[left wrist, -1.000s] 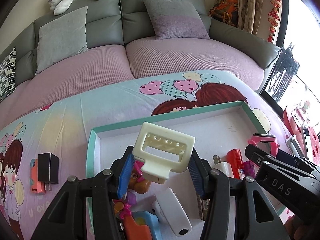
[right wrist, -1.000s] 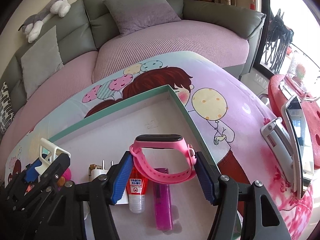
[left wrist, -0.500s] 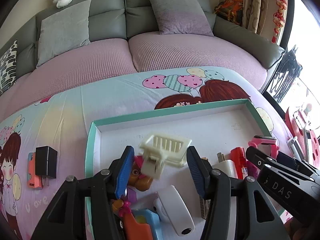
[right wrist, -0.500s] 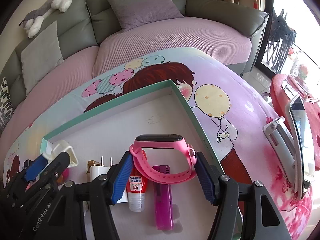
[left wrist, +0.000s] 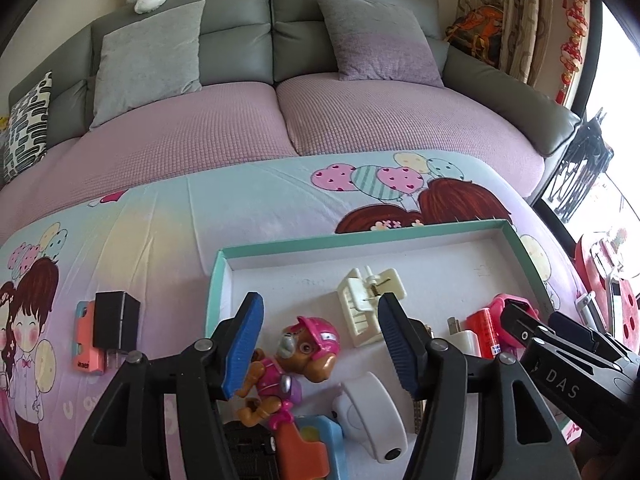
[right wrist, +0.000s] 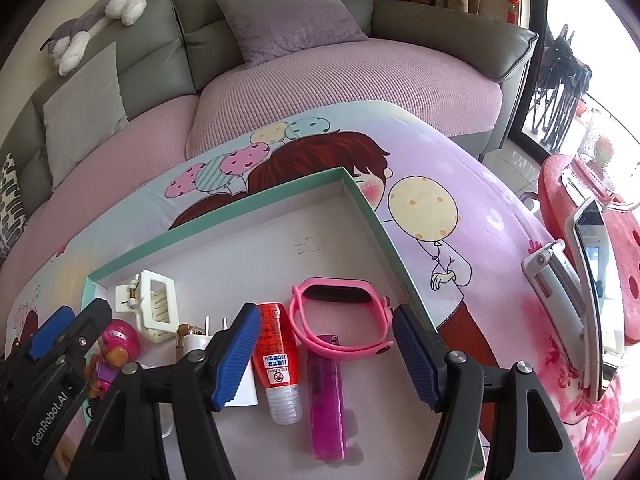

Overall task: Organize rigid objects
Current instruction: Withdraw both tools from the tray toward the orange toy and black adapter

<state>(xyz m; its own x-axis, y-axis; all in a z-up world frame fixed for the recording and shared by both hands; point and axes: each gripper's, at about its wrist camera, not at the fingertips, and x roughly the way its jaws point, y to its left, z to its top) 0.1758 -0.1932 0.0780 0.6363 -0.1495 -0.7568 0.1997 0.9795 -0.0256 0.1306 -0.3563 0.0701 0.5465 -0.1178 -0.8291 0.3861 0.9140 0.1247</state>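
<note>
A teal-rimmed white tray (left wrist: 320, 245) (right wrist: 372, 208) lies on the cartoon-print cloth. A cream hair clip (left wrist: 366, 300) (right wrist: 154, 304) lies loose on the tray floor. My left gripper (left wrist: 320, 344) is open and empty just behind the clip, above a toy pup figure (left wrist: 304, 352). A pink watch band (right wrist: 340, 322) lies on the tray beside a red bottle (right wrist: 278, 364) and a purple lighter (right wrist: 326, 404). My right gripper (right wrist: 326, 356) is open and empty, its jaws either side of the band and not touching it.
A white charger plug (right wrist: 200, 340) and a white round device (left wrist: 372, 412) also lie in the tray. A black adapter (left wrist: 114, 320) on a pink case (left wrist: 84, 344) lies left of the tray. A phone (right wrist: 596, 304) stands on a red stool (right wrist: 624, 240) at right. A sofa (left wrist: 280, 120) is behind.
My left gripper opened and let the hair clip drop onto the tray. My right gripper opened and released the pink watch band onto the tray. Both pulled back a little.
</note>
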